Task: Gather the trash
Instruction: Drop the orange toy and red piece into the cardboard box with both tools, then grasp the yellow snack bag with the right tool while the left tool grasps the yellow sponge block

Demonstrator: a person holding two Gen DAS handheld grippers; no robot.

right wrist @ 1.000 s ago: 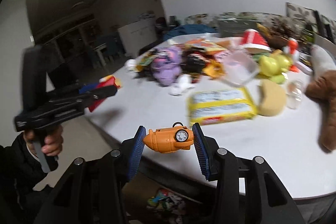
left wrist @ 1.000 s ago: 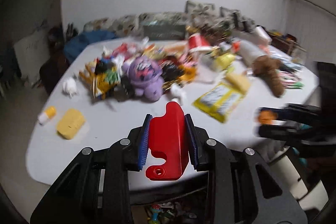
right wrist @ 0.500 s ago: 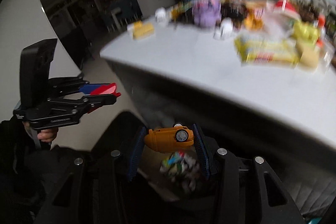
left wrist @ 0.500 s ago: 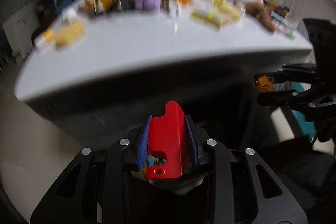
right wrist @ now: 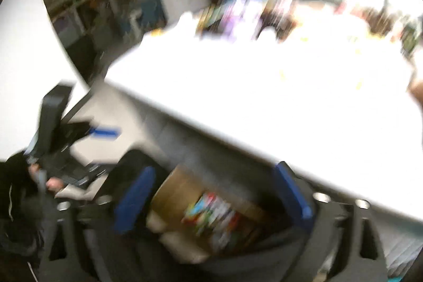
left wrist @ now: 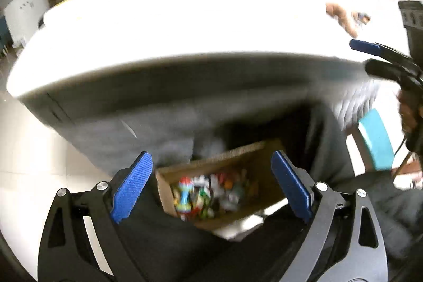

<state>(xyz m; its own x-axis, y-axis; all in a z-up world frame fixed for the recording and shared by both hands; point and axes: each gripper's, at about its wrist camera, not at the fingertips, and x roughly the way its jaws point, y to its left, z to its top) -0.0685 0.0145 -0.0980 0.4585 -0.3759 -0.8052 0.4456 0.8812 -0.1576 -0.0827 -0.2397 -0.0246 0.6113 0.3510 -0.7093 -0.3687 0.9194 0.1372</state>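
Both black grippers with ribbed blue pads hung over the open brown cardboard box (left wrist: 185, 171) of mixed colourful trash (left wrist: 208, 192), which sat below the edge of the white table (left wrist: 185, 44). The left gripper (left wrist: 211, 184) was spreading its jaws wide, nothing between them. The right gripper (right wrist: 211, 192) was opening likewise, its jaws empty.

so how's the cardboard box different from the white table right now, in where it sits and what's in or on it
The cardboard box sits low, under the white table edge; the table stands above it. The box is brown and open-topped; the table is white and flat. Small colourful items fill the box, while the table's clutter is at its far side. Both hold mixed bits.
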